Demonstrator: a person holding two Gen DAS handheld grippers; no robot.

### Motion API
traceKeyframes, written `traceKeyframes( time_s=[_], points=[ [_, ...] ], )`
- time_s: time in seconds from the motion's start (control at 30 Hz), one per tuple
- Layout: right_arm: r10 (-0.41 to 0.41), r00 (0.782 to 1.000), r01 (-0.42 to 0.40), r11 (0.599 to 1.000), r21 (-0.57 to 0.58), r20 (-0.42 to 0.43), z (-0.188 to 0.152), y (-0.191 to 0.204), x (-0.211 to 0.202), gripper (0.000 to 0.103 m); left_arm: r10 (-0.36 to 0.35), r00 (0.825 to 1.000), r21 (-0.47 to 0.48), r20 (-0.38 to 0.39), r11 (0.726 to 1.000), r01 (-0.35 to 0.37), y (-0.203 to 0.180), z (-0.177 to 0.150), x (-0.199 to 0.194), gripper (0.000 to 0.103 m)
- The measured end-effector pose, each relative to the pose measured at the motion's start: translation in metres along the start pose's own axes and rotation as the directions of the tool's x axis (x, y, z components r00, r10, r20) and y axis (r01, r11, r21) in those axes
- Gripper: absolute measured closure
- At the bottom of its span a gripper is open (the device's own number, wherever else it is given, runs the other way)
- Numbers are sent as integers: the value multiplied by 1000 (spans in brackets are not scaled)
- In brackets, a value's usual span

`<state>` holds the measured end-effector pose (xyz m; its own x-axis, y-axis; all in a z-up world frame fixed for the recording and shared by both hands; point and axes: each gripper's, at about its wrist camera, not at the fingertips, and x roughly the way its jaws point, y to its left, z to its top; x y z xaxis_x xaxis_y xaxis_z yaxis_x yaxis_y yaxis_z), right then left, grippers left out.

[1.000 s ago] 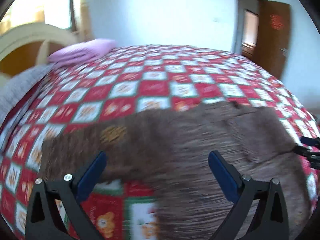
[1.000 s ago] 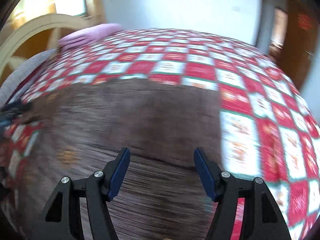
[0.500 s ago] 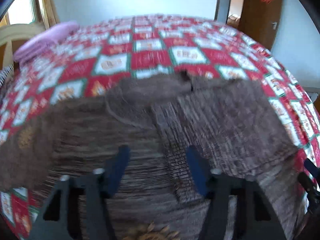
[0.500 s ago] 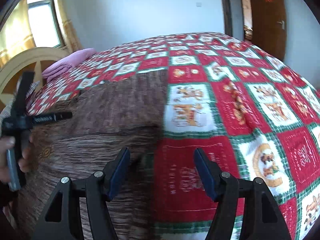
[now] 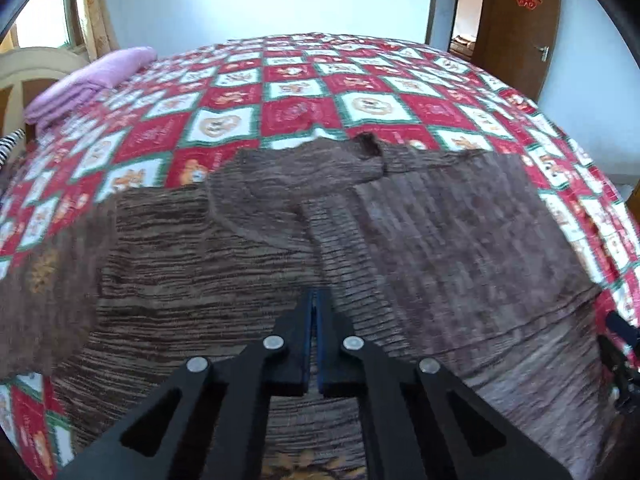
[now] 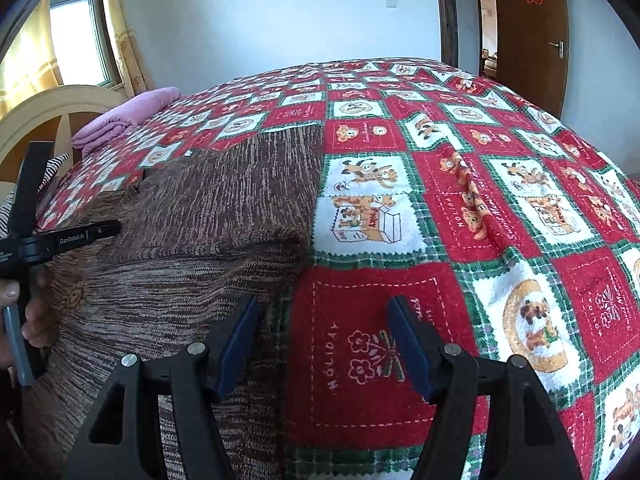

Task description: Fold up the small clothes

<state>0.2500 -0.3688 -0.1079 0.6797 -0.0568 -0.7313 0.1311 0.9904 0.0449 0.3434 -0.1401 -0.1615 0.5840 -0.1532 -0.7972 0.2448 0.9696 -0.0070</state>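
A brown striped knit sweater (image 5: 248, 264) lies spread flat on the bed, its collar (image 5: 366, 148) at the far side. My left gripper (image 5: 314, 298) is shut, its tips down on the middle of the sweater and pinching the knit where a crease runs up toward the collar. In the right wrist view the sweater (image 6: 208, 216) fills the left side. My right gripper (image 6: 322, 344) is open at the sweater's right edge. Its left finger (image 6: 240, 340) hangs over the knit and its right finger (image 6: 408, 344) over the quilt. Nothing is pressed between them.
A red, white and green checked quilt (image 6: 460, 184) covers the whole bed. A folded pink blanket (image 5: 92, 80) lies at the far left by the cream headboard (image 6: 44, 108). A hand holding the left gripper (image 6: 28, 312) shows at the left edge. A brown door (image 5: 516, 24) stands beyond the bed.
My left gripper swung from the sweater's left part to its middle and went from wide open to shut. My right gripper shifted to the sweater's right edge and stayed open.
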Motion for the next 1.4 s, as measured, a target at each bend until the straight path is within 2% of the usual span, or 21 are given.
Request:
traceKeyframes(
  time_s=[0.17,0.23,0.27,0.3,0.33,0.4,0.53,0.63,0.77,0.87,0.9,0.93,0.97,1.0,1.03,1.07,1.13,1.17,1.23,1.3,1.4],
  points=[
    [11,999,-12,1000,14,30,-1,-3,-7,35,-3,999,-41,-33,999,2,17,-5,-5,93],
    [5,999,-6,1000,10,38,-1,-2,-10,35,-8,999,-38,-45,999,7,26,-8,-16,68],
    [-2,999,2,1000,-5,41,1,1,-12,35,-5,999,-32,-38,999,4,33,-11,-25,40],
    [-14,999,15,1000,-25,40,2,6,-14,35,8,1000,-32,-19,999,-9,42,-14,-33,21],
    [-31,999,32,999,-38,41,4,11,-16,35,36,999,-42,23,999,-35,56,-20,-47,20],
    [-27,998,31,997,-69,53,13,24,-23,35,59,997,-53,56,997,-56,82,-29,-64,20],
    [66,997,-60,988,-143,35,40,67,-29,35,119,990,-141,70,984,-108,143,-50,-86,20],
    [166,986,-162,969,-185,8,60,106,-20,35,191,980,-231,54,957,-174,192,-65,-92,20],
    [226,972,-233,933,-274,-57,72,157,13,35,267,963,-357,12,901,-246,248,-86,-94,20],
    [190,972,-221,941,-256,-140,70,178,56,35,301,953,-428,-27,858,-284,279,-100,-93,20],
    [205,962,-246,939,-241,-182,67,184,67,35,304,952,-440,-40,850,-290,285,-105,-93,20],
    [238,940,-294,929,-225,-244,59,192,80,35,308,950,-448,-47,844,-296,291,-109,-92,20],
    [237,939,-297,924,-240,-250,51,202,83,34,318,947,-451,-54,838,-307,295,-113,-93,20],
    [207,954,-266,919,-292,-219,45,212,80,33,326,943,-453,-64,832,-319,299,-116,-92,20],
    [195,958,-260,902,-344,-212,39,223,77,33,325,943,-460,-68,829,-318,303,-118,-91,20],
    [215,952,-283,889,-361,-216,36,228,72,33,322,944,-468,-71,825,-316,308,-120,-90,20],
    [249,946,-309,891,-333,-209,39,218,62,33,311,947,-494,-84,812,-310,316,-123,-86,20],
    [251,950,-300,899,-318,-186,43,208,57,33,303,949,-504,-83,809,-302,319,-125,-86,20],
    [205,973,-226,931,-288,-103,55,180,46,33,287,955,-528,-75,801,-282,323,-126,-85,20],
    [99,994,-105,971,-217,-41,73,143,44,33,278,958,-550,-65,791,-267,326,-127,-84,20],
    [48,993,-58,994,-94,-112,87,103,68,33,295,953,-561,-62,780,-278,330,-123,-78,20]
  ],
)
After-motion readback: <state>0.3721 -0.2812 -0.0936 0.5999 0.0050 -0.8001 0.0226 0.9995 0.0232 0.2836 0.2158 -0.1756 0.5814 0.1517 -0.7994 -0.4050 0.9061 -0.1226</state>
